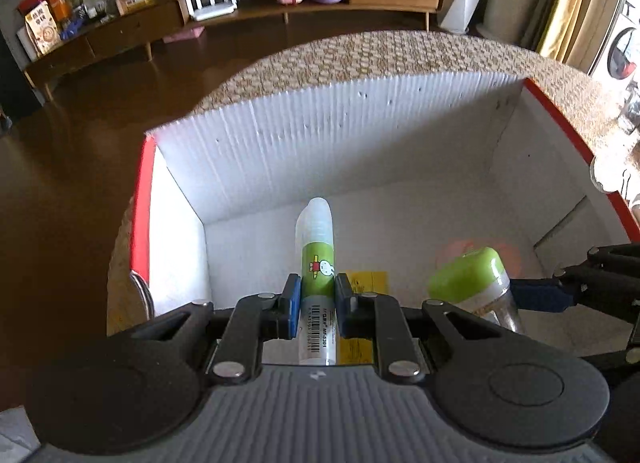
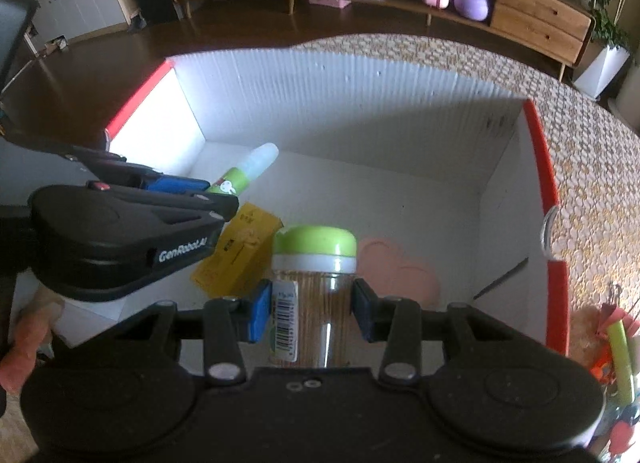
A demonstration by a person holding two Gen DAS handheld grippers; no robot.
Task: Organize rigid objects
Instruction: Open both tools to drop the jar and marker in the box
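Note:
My left gripper [image 1: 317,295] is shut on a glue stick [image 1: 317,259] with a green label and clear cap, held over the open white box [image 1: 320,135] with red edges. My right gripper [image 2: 312,303] is shut on a clear toothpick jar [image 2: 314,263] with a green lid, also held over the box. The jar shows in the left wrist view [image 1: 472,279] at the right, and the glue stick in the right wrist view [image 2: 248,171] at the left. A yellow packet [image 2: 240,251] and a pink flat piece [image 2: 396,271] lie on the box floor.
The box stands on a round woven-topped table [image 2: 580,151]. Colourful items [image 2: 616,347] lie on the table right of the box. A metal object [image 1: 140,291] sits outside the box's left wall. A long wooden sideboard [image 1: 240,11] stands across the room.

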